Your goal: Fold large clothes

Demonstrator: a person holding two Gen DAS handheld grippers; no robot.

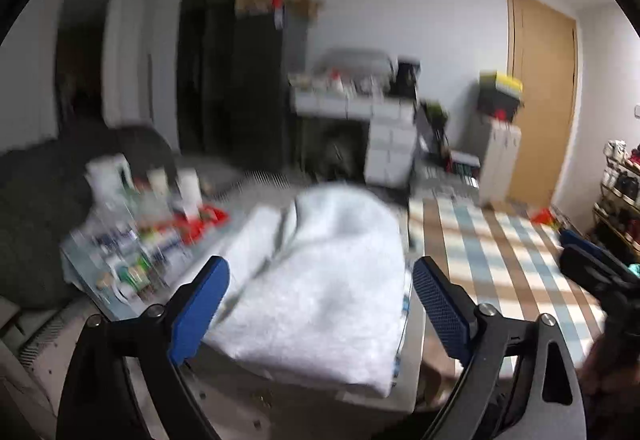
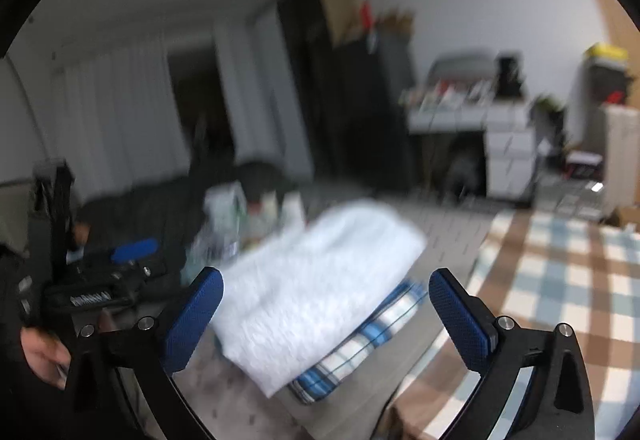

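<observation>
Jaws of our left gripper (image 1: 320, 304) and right gripper (image 2: 326, 316) stood wide apart, empty, near the folded white towel (image 2: 320, 280) on the table (image 2: 248, 416).

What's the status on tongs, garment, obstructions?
Left tongs and right tongs open, empty. White garment folded atop plaid one. Bottle clutter beside.

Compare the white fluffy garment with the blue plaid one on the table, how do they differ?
The white fluffy garment is plain, thick and fleecy; the blue plaid garment looks thin, flat and checked. The white one lies on top, fully exposed; the plaid one sits underneath, only its edge showing. The white one looks bulkier. Both are folded in one stack on the table, touched by neither claw.
</observation>
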